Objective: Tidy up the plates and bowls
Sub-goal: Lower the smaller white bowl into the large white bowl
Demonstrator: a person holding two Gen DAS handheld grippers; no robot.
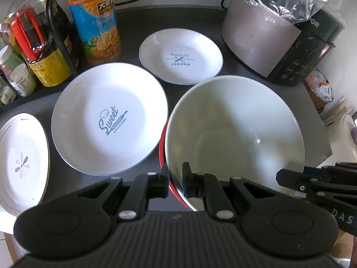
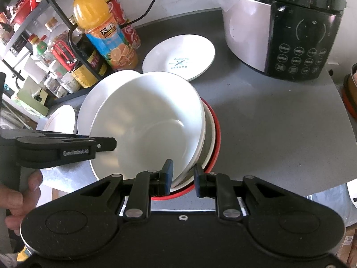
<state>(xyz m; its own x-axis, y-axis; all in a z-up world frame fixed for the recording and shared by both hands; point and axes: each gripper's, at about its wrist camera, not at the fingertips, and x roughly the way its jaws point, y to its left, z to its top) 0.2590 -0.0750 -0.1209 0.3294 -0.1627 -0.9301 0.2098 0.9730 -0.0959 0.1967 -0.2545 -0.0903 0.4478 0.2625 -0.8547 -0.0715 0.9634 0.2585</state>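
Note:
A large white bowl (image 1: 234, 131) (image 2: 147, 122) sits tilted in a red-rimmed bowl (image 1: 162, 147) (image 2: 215, 143) on the dark counter. My left gripper (image 1: 175, 178) is shut on the white bowl's near rim. My right gripper (image 2: 183, 179) straddles the rims of both bowls with a gap at its right finger; it enters the left wrist view from the right (image 1: 290, 178). A "Sweet" plate (image 1: 109, 118), a "Bakery" plate (image 1: 180, 55) (image 2: 178, 57) and a flower plate (image 1: 20, 163) lie on the counter.
An orange juice bottle (image 1: 93, 20) (image 2: 107, 31) and a rack of sauce bottles (image 1: 40, 44) stand at the back left. A Supor rice cooker (image 1: 279, 38) (image 2: 285, 29) stands at the back right. Bare grey counter (image 2: 279, 122) lies to the right.

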